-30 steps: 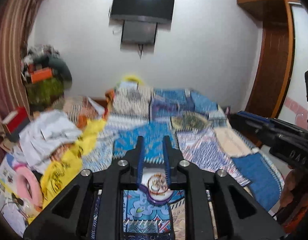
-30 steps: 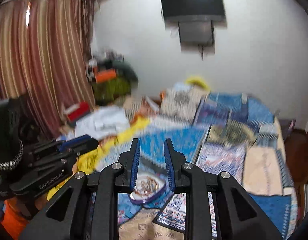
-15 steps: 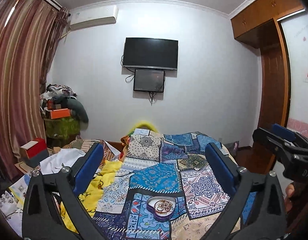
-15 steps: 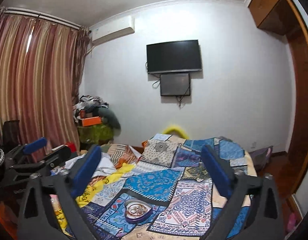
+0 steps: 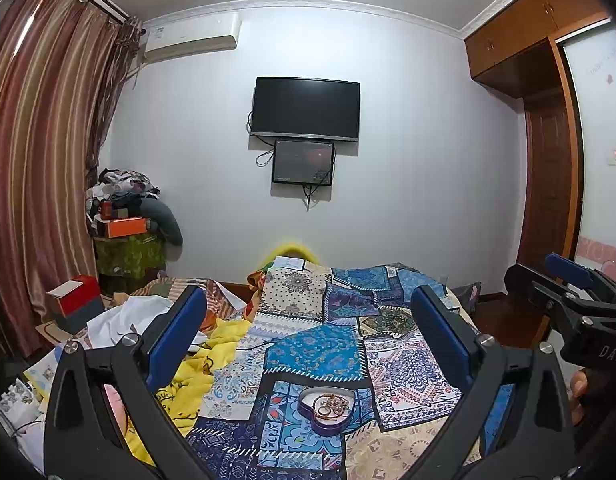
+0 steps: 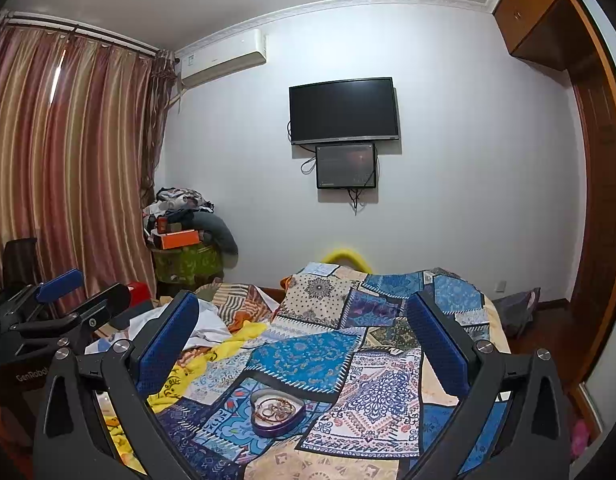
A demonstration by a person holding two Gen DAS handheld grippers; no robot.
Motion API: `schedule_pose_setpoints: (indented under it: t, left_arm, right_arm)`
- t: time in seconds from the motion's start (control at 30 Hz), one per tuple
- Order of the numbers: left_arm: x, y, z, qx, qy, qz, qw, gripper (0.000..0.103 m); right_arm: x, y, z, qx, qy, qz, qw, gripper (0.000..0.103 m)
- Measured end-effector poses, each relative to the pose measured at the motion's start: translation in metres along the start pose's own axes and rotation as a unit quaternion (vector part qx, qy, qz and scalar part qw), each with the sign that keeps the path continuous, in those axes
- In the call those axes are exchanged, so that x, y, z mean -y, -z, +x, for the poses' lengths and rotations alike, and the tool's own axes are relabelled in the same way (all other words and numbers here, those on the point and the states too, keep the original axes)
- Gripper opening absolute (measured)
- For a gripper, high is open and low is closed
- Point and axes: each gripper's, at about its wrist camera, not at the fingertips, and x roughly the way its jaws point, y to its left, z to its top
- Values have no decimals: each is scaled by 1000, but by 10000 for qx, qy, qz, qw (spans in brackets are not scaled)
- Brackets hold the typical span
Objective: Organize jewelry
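The left gripper [image 5: 308,336] is held wide open above the bed, nothing between its blue pads [image 5: 176,336]. The right gripper [image 6: 304,340] is likewise spread wide and empty. A purple heart-shaped tin [image 5: 327,407] of gold jewelry [image 5: 329,405] is seen on the patchwork quilt [image 5: 316,352], ahead of and below both tools, roughly centred between each pair of fingers, untouched.

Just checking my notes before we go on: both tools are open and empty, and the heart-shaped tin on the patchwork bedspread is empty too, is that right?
Not quite: the heart-shaped tin holds gold jewelry, as both wrist views show. The left tool and the right tool are indeed open and empty, and the tin lies on the patchwork bedspread.
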Motion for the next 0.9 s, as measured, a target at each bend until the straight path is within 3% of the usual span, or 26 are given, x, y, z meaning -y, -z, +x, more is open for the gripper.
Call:
schedule_pose_setpoints:
  t: [0.9]
  left_arm:
    - [5, 3, 5, -99, -19, 0, 9999, 103]
  right_arm:
    - [1, 5, -5, -123, -16, 8, 9999, 103]
